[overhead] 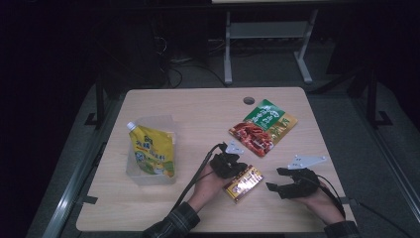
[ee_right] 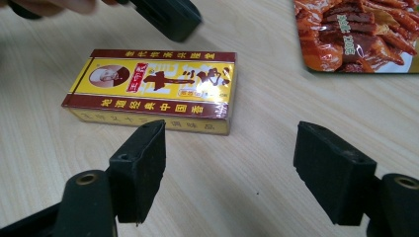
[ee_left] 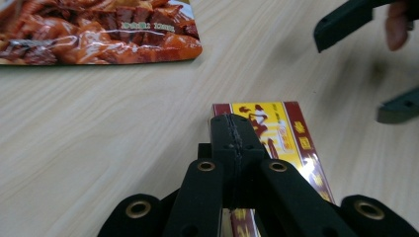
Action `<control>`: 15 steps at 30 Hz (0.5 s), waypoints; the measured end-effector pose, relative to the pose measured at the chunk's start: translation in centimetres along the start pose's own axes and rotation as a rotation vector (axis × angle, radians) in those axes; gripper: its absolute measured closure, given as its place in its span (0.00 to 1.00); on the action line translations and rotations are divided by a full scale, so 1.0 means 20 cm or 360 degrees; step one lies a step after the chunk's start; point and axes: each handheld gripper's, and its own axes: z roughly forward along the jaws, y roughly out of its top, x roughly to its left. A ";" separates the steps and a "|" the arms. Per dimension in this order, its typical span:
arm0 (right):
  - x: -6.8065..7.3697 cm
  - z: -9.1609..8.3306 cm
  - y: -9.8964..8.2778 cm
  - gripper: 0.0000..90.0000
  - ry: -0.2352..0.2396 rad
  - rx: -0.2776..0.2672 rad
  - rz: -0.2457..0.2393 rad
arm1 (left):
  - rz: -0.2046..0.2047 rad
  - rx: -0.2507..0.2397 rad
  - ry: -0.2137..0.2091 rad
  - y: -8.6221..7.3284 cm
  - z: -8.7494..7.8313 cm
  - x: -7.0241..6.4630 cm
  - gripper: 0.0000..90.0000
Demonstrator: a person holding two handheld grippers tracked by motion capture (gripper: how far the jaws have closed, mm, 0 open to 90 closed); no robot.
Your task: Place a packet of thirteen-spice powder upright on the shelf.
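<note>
A yellow and dark red flat box (overhead: 242,182) (ee_right: 158,84) lies flat on the wooden table (overhead: 198,114) near the front edge, between my two hands. My left gripper (overhead: 233,166) (ee_left: 232,121) hovers over the box's left end with its jaws pressed together and nothing between them; the box (ee_left: 291,138) shows just beyond and under the tips. My right gripper (overhead: 278,179) (ee_right: 237,163) stands open to the right of the box, jaws wide apart and empty, pointing at the box's long side. It also appears open in the left gripper view (ee_left: 373,64).
A green and red snack bag (overhead: 262,126) (ee_left: 99,34) (ee_right: 365,34) lies flat behind the box. At the left a yellow spouted pouch (overhead: 152,151) stands in a clear container (overhead: 151,119). A round hole (overhead: 248,100) sits near the table's far edge.
</note>
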 end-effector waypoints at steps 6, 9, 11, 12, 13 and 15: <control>-0.01 0.01 0.00 0.31 -0.0010 0.0006 0.0001 | 0.0037 -0.0018 -0.0049 -0.05 -0.15 -0.01 0.72; -0.01 0.01 0.01 0.32 -0.0019 0.0008 0.0012 | 0.0046 -0.0030 -0.0080 -0.08 -0.18 -0.02 0.57; -0.01 0.01 0.01 0.33 -0.0022 0.0009 0.0013 | 0.0051 -0.0032 -0.0103 -0.11 -0.20 -0.04 0.51; -0.01 0.02 0.01 0.34 -0.0026 0.0002 0.0010 | 0.0052 -0.0035 -0.0103 -0.13 -0.21 -0.05 0.48; -0.01 0.02 0.01 0.34 -0.0028 0.0000 0.0014 | 0.0072 -0.0028 -0.0092 -0.15 -0.21 -0.07 0.43; -0.02 0.02 0.02 0.37 -0.0030 -0.0004 0.0018 | 0.0082 -0.0004 -0.0063 -0.21 -0.20 -0.10 0.34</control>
